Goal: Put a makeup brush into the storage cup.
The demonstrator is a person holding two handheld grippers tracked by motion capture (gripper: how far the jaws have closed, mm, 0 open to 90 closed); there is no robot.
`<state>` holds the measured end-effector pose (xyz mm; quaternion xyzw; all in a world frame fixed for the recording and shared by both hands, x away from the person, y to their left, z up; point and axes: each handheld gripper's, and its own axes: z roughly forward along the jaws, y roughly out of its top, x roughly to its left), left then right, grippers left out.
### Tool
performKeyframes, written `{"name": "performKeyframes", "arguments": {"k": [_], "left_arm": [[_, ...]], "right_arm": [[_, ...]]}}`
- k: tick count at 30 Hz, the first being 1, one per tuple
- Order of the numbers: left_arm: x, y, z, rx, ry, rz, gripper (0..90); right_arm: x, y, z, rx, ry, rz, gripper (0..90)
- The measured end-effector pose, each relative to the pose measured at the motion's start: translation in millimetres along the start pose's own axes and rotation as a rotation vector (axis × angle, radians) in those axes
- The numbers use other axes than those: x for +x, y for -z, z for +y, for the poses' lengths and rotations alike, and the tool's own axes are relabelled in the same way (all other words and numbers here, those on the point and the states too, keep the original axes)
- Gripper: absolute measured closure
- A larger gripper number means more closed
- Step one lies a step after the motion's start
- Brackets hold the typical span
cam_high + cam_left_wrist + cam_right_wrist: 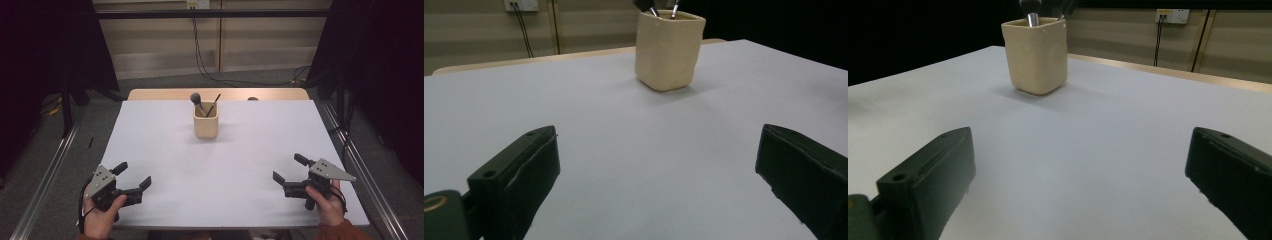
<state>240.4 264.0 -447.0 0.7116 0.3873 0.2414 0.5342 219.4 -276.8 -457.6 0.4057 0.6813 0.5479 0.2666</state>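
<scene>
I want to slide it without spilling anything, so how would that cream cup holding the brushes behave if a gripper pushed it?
The cream cup is squarish with a flat base, so it would probably slide rather than roll. It stands fairly tall with brushes leaning out of it, so a high push might tip it. It looks rigid, possibly ceramic.

Table (165,150): smooth matt white top, wood edge. Cup (205,125): cream, matt, slightly uneven, ceramic-looking. Claws: left claw (134,178), right claw (289,172), matt black plastic.

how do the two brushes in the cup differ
The round-headed brush has a full, dark, rounded head; the thin brush is a slim dark stick with no visible head. The round-headed brush leans left in the high view; the thin brush leans right. Both stand in the cream cup and rise past its rim.
</scene>
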Motion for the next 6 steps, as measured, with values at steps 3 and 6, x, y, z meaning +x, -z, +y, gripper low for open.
{"name": "performKeyframes", "arguments": {"k": [3, 6], "left_arm": [[1.2, -0.9, 0.0, 0.006, -0.003, 0.003, 4.2], [0.0, -1.6, -0.3, 0.007, -0.003, 0.002, 4.2]], "right_arm": [[-0.3, 0.1, -0.4, 0.002, 0.001, -0.002, 0.0], [-0.7, -0.8, -0.7, 0.004, 0.004, -0.003, 0.0]]}}
